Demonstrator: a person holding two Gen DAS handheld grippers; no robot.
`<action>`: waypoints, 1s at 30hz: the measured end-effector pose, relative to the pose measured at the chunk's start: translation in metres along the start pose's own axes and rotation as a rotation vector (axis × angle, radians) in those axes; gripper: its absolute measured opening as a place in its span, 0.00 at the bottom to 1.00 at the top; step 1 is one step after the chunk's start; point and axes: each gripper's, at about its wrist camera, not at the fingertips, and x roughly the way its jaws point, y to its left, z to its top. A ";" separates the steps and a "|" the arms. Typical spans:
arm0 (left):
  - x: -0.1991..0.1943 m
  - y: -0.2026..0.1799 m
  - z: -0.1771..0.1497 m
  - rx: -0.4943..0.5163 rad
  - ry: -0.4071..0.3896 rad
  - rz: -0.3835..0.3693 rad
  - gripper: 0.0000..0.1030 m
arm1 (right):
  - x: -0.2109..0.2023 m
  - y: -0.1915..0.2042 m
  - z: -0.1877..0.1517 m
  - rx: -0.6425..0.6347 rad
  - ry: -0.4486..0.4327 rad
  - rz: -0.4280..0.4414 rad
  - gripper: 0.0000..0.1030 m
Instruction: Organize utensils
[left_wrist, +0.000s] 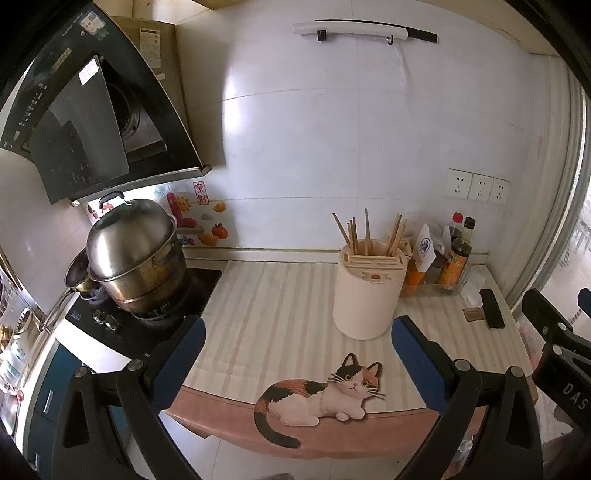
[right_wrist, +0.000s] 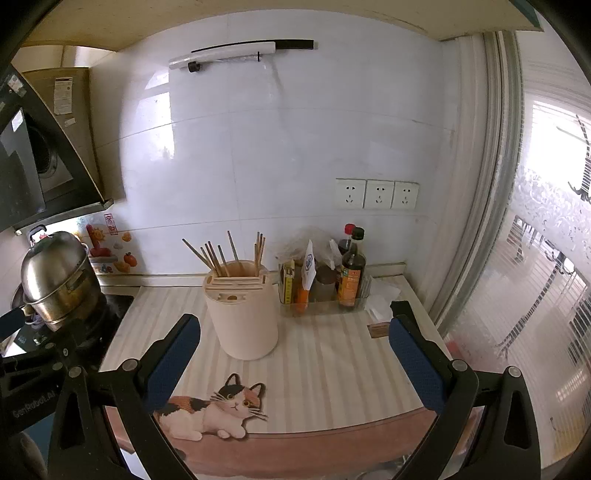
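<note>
A: What is seen nearest, and how are the tools held?

B: Both are held level off the front edge of the worktop, above the cat-shaped mat. The left gripper is spread wide with nothing between its fingers; the right gripper is likewise spread and empty. Each is aimed at the back wall.

A: And the utensils?

B: The chopsticks are stood upright in the cream holder, fanned loosely and split into two bunches. No loose utensil is seen on the worktop. Such a scene would suit chopsticks already put away, or a holder yet to be sorted; which it is cannot be settled.

A: How would any handling be done well?

B: The sticks should be approached from above, pinched near their tops, and the holder steadied, since the condiment bottles are set just beside it.
</note>
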 end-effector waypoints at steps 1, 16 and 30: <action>0.001 0.000 0.000 0.000 0.000 -0.002 1.00 | 0.001 0.000 0.000 -0.001 0.002 0.000 1.00; 0.006 -0.005 -0.002 -0.007 0.010 -0.007 1.00 | 0.009 -0.003 0.000 -0.016 0.016 -0.001 1.00; 0.006 -0.007 -0.002 -0.008 0.007 -0.007 1.00 | 0.009 -0.001 0.000 -0.026 0.021 0.010 1.00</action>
